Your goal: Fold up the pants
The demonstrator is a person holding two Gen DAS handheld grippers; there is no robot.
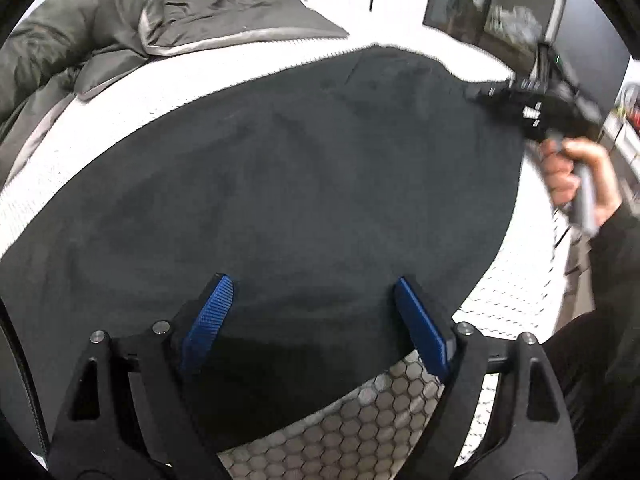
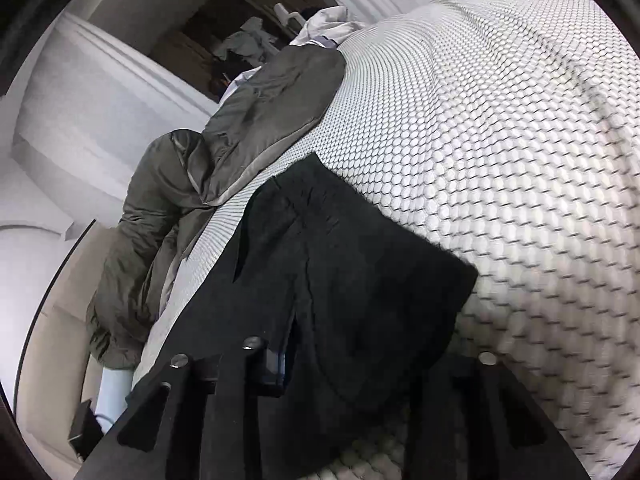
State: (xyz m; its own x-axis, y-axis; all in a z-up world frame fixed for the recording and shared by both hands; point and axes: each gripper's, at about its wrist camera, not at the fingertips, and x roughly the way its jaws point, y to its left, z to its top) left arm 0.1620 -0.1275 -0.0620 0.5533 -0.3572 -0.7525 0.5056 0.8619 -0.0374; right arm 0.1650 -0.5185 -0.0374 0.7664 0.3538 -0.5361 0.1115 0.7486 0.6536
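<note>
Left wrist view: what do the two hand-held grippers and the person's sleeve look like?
The left hand-held gripper has black angular linkage arms with silver rivets and ribbed blue pads on its fingers. The right hand-held gripper is a blurred black body with white markings and a grey handle. The sleeve is black.

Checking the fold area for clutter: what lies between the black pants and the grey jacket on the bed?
Only bare white honeycomb cover separates the pants from the jacket; the left wrist view shows it.
</note>
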